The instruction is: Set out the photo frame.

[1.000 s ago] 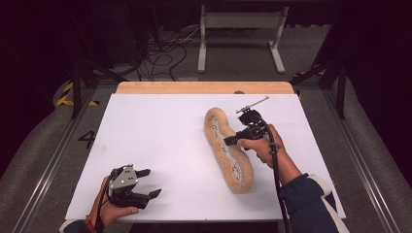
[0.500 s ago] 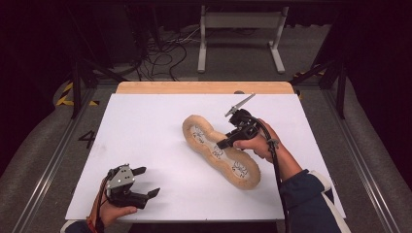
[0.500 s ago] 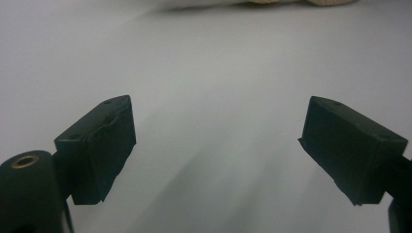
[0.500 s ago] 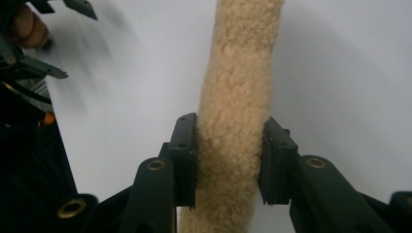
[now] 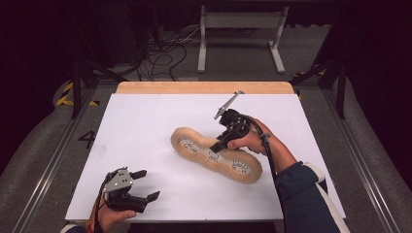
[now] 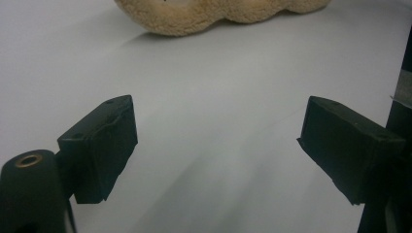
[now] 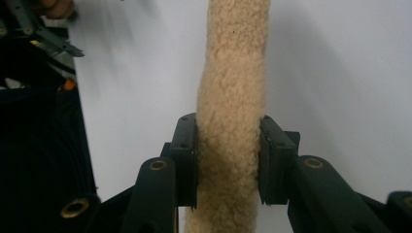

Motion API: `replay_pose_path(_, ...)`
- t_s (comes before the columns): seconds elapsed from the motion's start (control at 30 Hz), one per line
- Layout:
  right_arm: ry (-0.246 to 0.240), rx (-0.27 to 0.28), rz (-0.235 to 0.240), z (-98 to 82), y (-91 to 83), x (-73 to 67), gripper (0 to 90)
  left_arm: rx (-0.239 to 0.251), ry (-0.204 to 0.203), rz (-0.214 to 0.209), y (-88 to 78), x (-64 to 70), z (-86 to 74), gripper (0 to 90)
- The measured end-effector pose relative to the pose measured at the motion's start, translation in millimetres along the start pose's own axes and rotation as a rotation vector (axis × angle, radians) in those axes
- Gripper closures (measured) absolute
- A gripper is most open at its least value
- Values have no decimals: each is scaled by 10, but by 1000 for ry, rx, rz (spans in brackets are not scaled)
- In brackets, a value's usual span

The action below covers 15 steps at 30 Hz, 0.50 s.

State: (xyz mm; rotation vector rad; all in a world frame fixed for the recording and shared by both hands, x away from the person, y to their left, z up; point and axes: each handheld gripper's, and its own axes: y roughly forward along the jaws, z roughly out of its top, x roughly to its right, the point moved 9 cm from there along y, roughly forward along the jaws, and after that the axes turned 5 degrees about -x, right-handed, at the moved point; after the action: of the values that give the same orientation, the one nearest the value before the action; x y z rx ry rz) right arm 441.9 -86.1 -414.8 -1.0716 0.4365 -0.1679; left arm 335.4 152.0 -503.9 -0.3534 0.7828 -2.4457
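High view: tan fleecy insole-shaped pad (image 5: pixel 215 155) with printed patches on top lies slantwise mid-table on the white table (image 5: pixel 145 121), long axis running from upper left to lower right; right gripper (image 5: pixel 217 145) comes in from the right and clamps the pad at its middle, jaws having just been closing with the pad between them, grey plate sticking up behind; left gripper (image 5: pixel 145 186) rests near the front left corner, well apart from the pad, jaws spread wide, having just been opening with nothing between them. Left gripper view: both black pads wide apart over bare white surface, fleecy pad edge (image 6: pixel 218 14) far off at top. Right gripper view: fleecy pad (image 7: pixel 233 121) runs upright through the picture, pinched narrow between the two black jaws, both pressing its sides; white table behind, dark floor and other hand's gear at left
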Motion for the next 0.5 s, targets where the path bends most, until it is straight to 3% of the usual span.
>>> replay_pose_path(0.07, -34, -17, 35, 30, 42, -51, 658, 7, 1, -9, -5, 16, 12, 138)
replay_pose_path(0.17, -68, -34, 34, 79, 88, -81, 654, 7, 7, -12, -2, 37, 21, 137)
replay_pose_path(0.37, -61, -29, 0, 75, 87, -30, 643, 5, 25, -19, 31, 80, 55, 141)
replay_pose_path(0.5, -24, -1, -50, 65, 48, 45, 590, -6, 38, -27, 68, 84, 63, 141)
